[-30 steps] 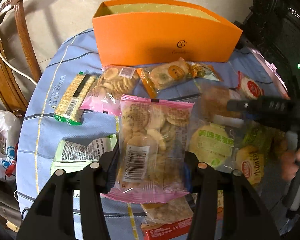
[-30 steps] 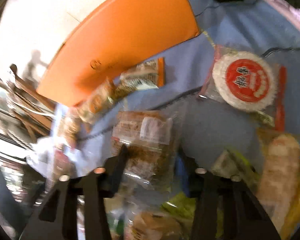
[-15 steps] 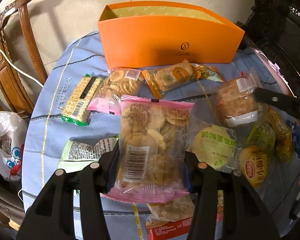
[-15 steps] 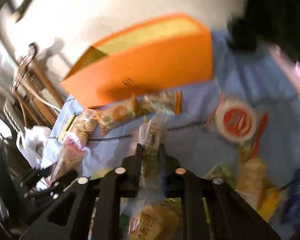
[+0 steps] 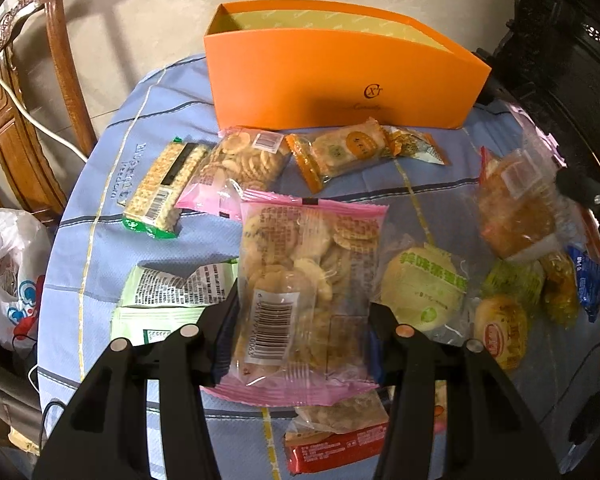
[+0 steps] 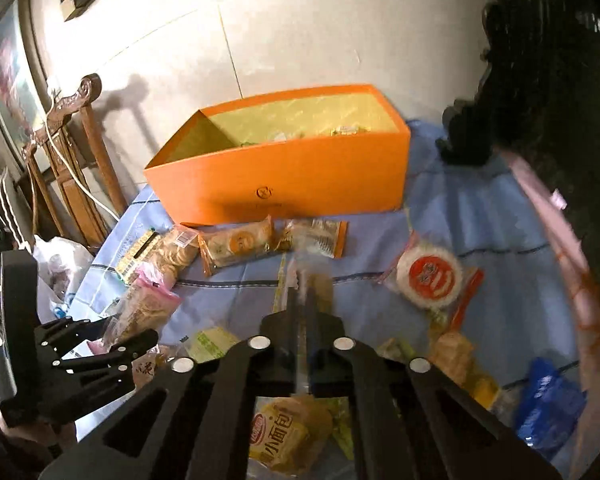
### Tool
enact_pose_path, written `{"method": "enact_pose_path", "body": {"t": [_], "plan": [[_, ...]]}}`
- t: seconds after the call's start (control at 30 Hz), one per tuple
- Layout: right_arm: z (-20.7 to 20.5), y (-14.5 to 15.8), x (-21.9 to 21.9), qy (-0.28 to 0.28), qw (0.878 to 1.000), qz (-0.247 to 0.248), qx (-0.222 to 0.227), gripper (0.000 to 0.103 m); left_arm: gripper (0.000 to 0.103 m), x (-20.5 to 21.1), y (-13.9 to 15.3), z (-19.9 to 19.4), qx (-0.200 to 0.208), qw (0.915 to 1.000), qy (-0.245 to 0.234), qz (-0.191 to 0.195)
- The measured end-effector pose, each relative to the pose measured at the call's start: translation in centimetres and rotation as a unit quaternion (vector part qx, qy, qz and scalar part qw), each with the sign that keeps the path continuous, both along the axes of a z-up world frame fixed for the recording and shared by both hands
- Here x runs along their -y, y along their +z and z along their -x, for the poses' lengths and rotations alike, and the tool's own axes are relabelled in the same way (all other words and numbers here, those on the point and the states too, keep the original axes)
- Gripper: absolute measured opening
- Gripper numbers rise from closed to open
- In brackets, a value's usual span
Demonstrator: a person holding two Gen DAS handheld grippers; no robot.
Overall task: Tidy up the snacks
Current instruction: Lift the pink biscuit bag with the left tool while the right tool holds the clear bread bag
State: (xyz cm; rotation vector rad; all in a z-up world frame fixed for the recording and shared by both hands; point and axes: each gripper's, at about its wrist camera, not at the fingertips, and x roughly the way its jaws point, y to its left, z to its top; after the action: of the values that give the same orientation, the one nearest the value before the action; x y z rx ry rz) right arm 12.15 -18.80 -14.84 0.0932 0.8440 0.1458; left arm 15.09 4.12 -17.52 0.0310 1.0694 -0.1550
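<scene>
The left gripper (image 5: 304, 344) holds a pink-edged cracker bag (image 5: 306, 280) between its fingers (image 5: 380, 344), which are set to the bag's width and press its two long sides; the bag stands up past the fingertips with its barcode toward the camera and its lower seam hanging below them, above the table (image 5: 100, 240). The right gripper (image 6: 302, 344) has its fingers (image 6: 320, 344) pinched nearly together on the thin edge of a clear snack bag (image 6: 306, 280), which sticks out ahead of the tips; from the left wrist view the same bag (image 5: 516, 208) shows at the right, with orange-brown contents and a white label, blurred, so what it holds cannot be read. The orange box (image 6: 292, 184) stands open at the far side of the table, and only a few wrapper tops show above its front wall; the rest of its inside is hidden. Loose on the blue cloth lie a second cracker bag (image 5: 240, 164), a green-ended cracker pack (image 5: 162, 188), an orange-ended biscuit pack (image 5: 340, 152), a round red-labelled cake (image 6: 430, 276) and a green-labelled bun (image 5: 424, 288). A red pack (image 5: 336, 444) is half covered by the held bag and the left fingers. The right edge of the table is dark and smeared; a blue wrapper (image 6: 548, 408) there is hard to make out.
</scene>
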Motion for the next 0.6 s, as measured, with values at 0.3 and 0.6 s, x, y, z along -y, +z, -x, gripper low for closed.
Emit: {"method": "enact_pose_path", "body": {"t": [0.3,0.6], "plan": [[1.7,0.9,0.7,-0.006,1.0,0.008,0.01,0.0,0.05,0.9,0.8,0.5,0.009,0.9998,-0.01,0.014],[3.5,4.7,1.4,-0.008,0.999,-0.02,0.048,0.0,0.05,1.4,2.9,1.0,0.026,0.9993,-0.008,0.026]]}}
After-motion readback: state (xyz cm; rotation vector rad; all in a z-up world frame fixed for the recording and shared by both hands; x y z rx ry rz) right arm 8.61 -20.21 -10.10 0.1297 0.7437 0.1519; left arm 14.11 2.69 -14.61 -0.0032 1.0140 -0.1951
